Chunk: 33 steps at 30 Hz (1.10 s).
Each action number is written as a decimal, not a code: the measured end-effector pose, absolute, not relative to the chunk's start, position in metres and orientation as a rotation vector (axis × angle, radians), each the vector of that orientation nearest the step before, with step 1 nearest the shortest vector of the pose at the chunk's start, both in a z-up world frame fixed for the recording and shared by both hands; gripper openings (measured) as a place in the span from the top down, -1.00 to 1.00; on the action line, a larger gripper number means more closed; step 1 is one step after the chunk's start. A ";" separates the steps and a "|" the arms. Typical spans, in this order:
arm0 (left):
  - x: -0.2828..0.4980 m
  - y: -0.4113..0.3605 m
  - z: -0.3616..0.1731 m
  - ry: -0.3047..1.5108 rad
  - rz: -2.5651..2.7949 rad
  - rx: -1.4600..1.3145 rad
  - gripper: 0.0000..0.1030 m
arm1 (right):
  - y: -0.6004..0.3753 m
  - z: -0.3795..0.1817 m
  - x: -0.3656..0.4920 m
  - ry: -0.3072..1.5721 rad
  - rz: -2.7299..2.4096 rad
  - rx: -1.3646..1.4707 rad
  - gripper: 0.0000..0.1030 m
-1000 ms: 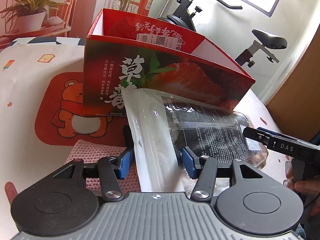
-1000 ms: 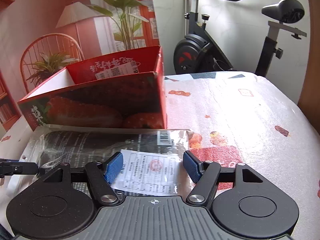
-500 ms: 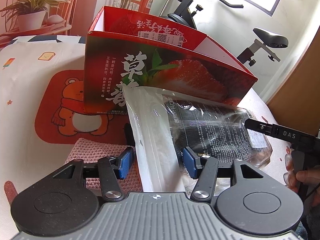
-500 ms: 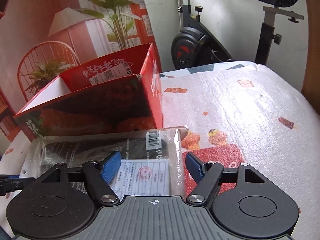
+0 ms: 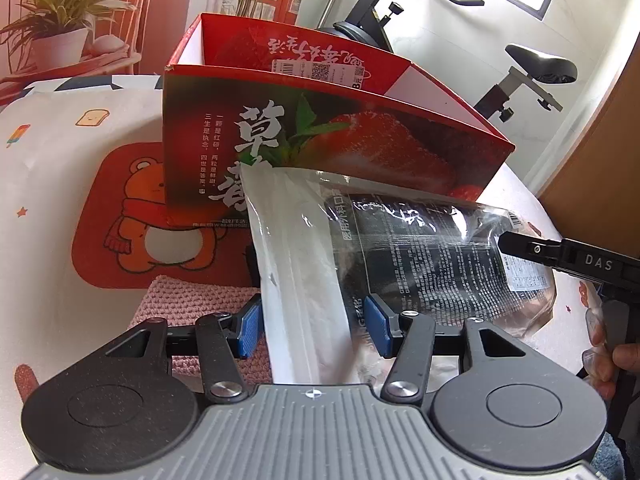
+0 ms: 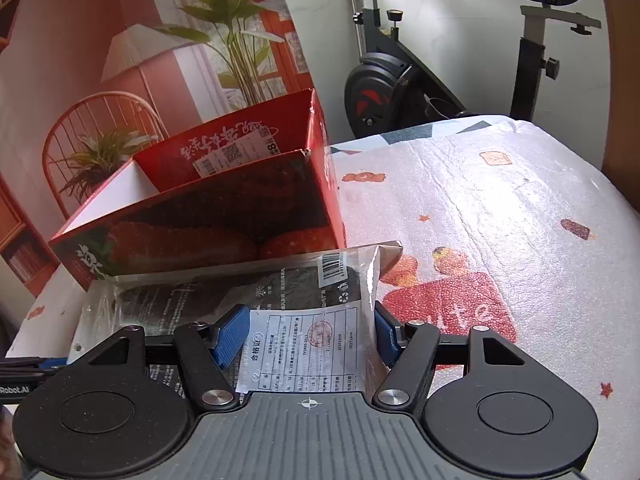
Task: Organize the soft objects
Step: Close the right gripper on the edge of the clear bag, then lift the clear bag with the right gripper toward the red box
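Mask packet: one, gripped by left gripper and closing right gripper; one strawberry box, one pink knit cloth.

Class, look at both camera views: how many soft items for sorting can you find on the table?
2. A plastic mask packet sits between both grippers in front of the red box; a pink knitted piece lies on the table beneath the left gripper. Others may be hidden.
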<state>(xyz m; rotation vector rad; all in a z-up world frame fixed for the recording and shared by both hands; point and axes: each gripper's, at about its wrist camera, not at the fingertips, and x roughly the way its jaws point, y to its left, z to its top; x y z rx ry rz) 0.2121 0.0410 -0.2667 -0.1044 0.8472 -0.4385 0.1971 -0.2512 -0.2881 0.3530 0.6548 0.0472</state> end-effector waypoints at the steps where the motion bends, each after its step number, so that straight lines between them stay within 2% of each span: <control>1: 0.213 0.041 -0.267 0.849 -0.439 -0.103 -0.10 | -0.250 -0.287 0.196 0.652 0.048 0.351 -0.19; 17: 0.205 0.059 -0.254 0.837 -0.437 -0.180 -0.08 | -0.242 -0.260 0.179 0.588 0.103 0.364 -0.04; 26: 0.191 0.081 -0.220 0.712 -0.423 -0.197 -0.08 | -0.230 -0.238 0.178 0.530 0.156 0.350 0.08; 33: 0.200 0.085 -0.180 0.603 -0.452 -0.197 -0.08 | -0.229 -0.199 0.192 0.451 0.186 0.304 0.12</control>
